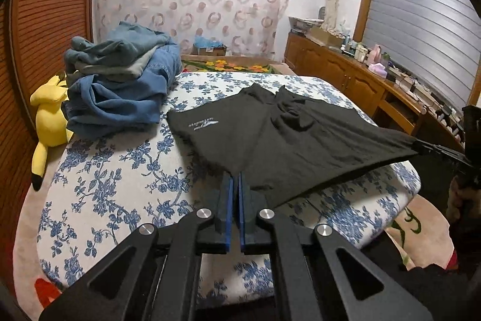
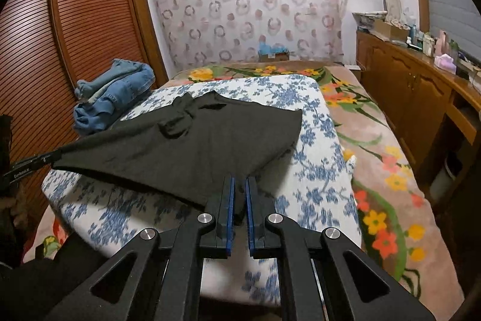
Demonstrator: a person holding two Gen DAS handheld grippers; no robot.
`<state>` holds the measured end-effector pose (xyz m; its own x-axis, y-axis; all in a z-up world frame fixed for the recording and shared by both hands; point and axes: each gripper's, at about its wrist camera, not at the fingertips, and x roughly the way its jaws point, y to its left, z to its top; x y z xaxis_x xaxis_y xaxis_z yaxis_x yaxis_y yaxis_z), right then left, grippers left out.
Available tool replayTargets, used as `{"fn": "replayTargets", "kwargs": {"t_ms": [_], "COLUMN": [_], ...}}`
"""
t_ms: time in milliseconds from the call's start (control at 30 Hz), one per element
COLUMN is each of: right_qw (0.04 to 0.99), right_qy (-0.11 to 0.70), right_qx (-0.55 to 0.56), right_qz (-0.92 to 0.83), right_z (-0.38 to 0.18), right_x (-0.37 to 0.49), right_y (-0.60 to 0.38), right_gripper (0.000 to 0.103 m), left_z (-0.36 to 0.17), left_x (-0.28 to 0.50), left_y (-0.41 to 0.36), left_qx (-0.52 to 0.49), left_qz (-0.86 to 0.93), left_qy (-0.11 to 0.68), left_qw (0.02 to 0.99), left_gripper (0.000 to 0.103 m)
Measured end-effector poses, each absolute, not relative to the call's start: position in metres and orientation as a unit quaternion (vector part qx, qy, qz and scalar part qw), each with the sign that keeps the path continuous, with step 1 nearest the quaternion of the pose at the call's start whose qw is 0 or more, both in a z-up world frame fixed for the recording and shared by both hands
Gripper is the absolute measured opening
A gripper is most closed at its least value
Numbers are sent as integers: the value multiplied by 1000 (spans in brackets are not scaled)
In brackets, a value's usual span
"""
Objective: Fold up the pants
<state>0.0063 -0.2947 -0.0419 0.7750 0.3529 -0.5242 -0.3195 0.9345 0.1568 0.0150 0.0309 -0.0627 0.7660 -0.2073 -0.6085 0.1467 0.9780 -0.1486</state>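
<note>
One bed point(image 1: 99, 194), covered by a white sheet printed with blue flowers, is being shown beneath everything else; a floral blanket point(image 2: 387, 170) is being seen along its right side. One pair of black pants point(image 1: 270, 134) is being held spread over the middle of the sheet, its far portion resting on the bed and its near edge being lifted and pulled taut between the two grippers. One heap of blue denim clothing point(image 1: 120, 86) is being kept at the far left corner of the bed, just beside the pants. One yellow plush toy point(image 1: 49, 122) is being seen against the heap's left side. The left gripper point(image 1: 236, 179) is being shown with its two blue-padded fingers nearly closed, a corner of the pants pinched between them. The right gripper point(image 2: 239, 185) is being shown with a slightly wider gap, the opposite corner of the pants clamped between its pads.
</note>
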Motion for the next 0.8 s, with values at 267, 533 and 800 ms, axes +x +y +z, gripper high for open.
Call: {"fn": "replayTargets", "kwargs": {"t_ms": [267,533,800], "right_qw": [939,943,941], "right_qy": [304,294,296], "right_qx": [22,28,46], "right_qz": [160,154,158], "right_z": [-48,-51,-62], "right_x": [11,15,14], "right_y": [-291,-290,-300], "right_gripper": [22,38,38], "left_z": [-75,-65,-40], "left_x": [21,37,66], "left_y": [30,9,-52], "left_qx": [-50,-30,23], "left_qz": [-95,-115,-171], "left_qy": [348,348,334], "left_qw": [931,930,926], "left_gripper": [4,4,4]}}
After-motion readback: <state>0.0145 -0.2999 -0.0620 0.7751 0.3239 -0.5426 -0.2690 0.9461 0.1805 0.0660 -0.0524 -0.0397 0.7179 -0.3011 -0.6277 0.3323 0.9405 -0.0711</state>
